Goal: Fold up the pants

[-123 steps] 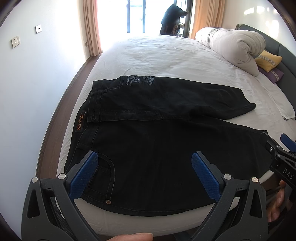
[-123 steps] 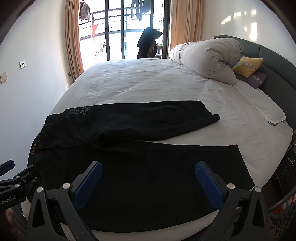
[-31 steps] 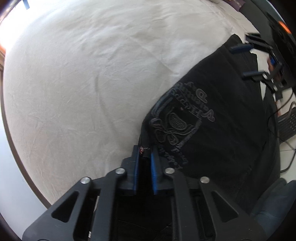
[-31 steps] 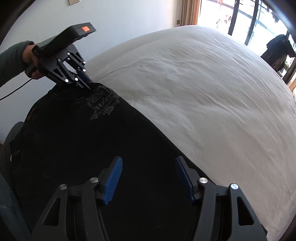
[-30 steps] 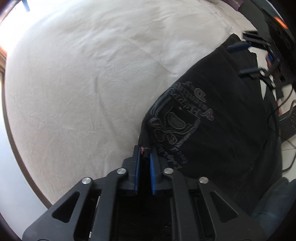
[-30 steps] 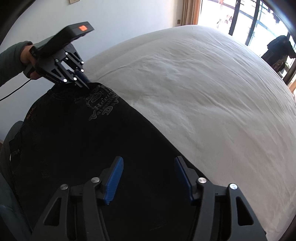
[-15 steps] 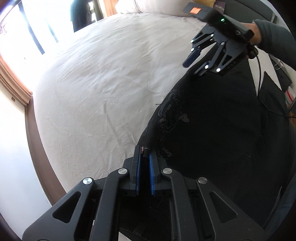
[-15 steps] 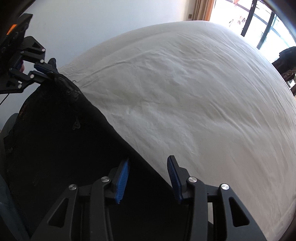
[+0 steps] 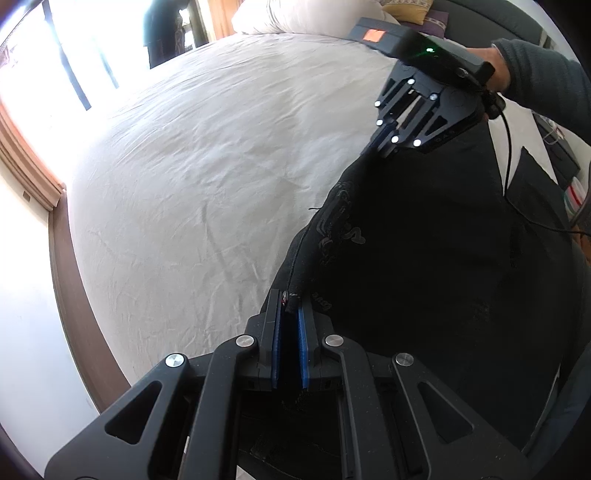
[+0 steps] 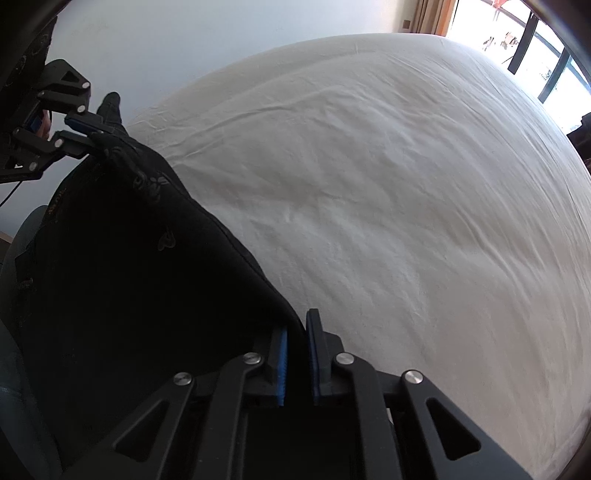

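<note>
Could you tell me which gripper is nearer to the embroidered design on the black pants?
Left. The left gripper clamps the pants edge right beside the embroidered design; the right gripper grips the same edge farther along.

One pair of black denim pants (image 9: 424,258) with a printed emblem. Two black hand-held grippers with blue pads: the left hand-held gripper (image 9: 289,306) near, the right hand-held gripper (image 9: 380,142) far right. One round bed with a white sheet (image 9: 207,155). One rolled white duvet (image 9: 306,16) at the far edge. Two cushions, one yellow cushion (image 9: 406,5) and one purple cushion (image 9: 436,16). One grey sleeve (image 9: 546,88).
</note>
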Motion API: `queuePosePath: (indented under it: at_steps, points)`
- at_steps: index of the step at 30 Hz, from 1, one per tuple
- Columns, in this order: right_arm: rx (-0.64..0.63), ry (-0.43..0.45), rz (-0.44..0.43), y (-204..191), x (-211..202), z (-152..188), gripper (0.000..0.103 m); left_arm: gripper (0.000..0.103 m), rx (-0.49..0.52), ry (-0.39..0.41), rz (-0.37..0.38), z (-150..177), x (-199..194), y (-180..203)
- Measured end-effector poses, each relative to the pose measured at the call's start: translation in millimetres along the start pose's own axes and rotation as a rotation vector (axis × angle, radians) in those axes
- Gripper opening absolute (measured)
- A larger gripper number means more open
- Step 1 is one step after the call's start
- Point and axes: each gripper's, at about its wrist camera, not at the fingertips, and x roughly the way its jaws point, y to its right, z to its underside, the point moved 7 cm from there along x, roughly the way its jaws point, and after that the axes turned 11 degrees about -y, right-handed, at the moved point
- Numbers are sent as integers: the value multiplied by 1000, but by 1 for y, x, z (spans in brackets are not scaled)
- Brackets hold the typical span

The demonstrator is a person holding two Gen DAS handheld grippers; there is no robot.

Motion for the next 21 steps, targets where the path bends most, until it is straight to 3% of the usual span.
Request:
queuePosePath:
  at_steps: [10,21]
  points:
    - [92,116,64,-21,-23,16,4,6,-48,56,14,11,-22,26]
    - [152,250,29,-100,-42,37,4,6,-41,89,51,45,-60,89]
